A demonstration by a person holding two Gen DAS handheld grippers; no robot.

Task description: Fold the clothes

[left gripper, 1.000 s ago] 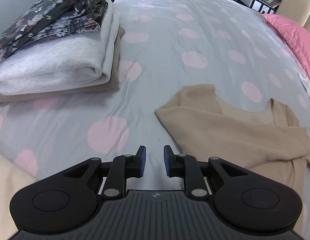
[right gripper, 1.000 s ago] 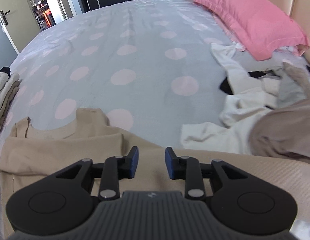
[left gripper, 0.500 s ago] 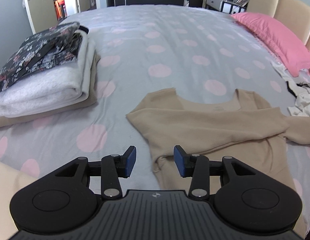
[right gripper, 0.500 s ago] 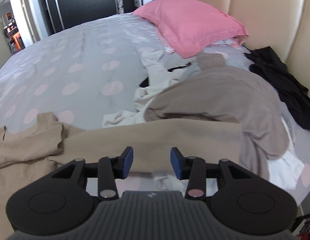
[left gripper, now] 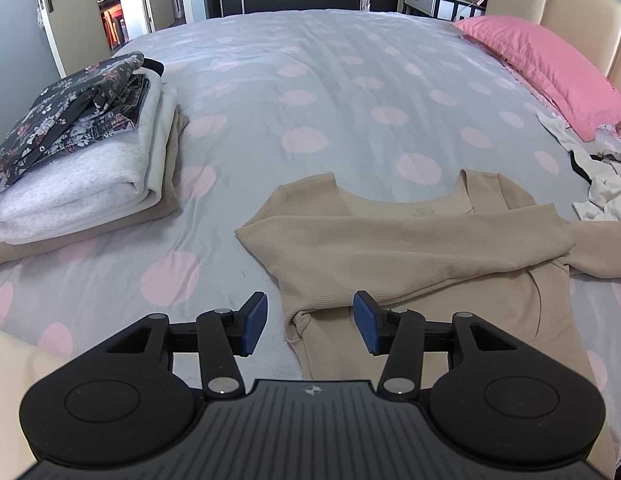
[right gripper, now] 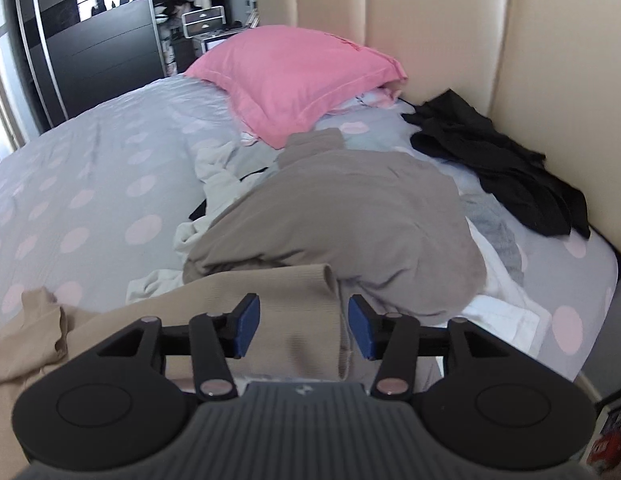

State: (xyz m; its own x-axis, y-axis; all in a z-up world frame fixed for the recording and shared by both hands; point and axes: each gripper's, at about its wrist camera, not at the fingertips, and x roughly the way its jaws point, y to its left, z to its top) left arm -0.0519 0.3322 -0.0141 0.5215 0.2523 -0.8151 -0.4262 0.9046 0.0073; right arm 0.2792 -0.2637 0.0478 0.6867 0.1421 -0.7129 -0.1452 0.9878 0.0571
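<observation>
Beige ribbed top [left gripper: 410, 248] lies flat on the spotted bedspread [left gripper: 330, 92], one sleeve crossed over the chest. Soft, light, limp knit; likely best taken at the cuff [right gripper: 306, 300]. Left gripper [left gripper: 309, 322] spread, empty, above the side seam. Right gripper [right gripper: 304, 326] spread astride the cuff. Folded stack [left gripper: 82, 152] left; unfolded heap [right gripper: 342, 220] crowds the cuff.

Your bedspread [left gripper: 350, 92]: grey with pale pink dots. Top [left gripper: 410, 248]: plain beige, ribbed. Pillow [right gripper: 294, 76]: pink. Folded stack [left gripper: 82, 152]: dark floral print over light grey over tan. Loose pile: taupe garment [right gripper: 350, 216], black garment [right gripper: 502, 168]. Your gripper pads [left gripper: 256, 322]: blue.
</observation>
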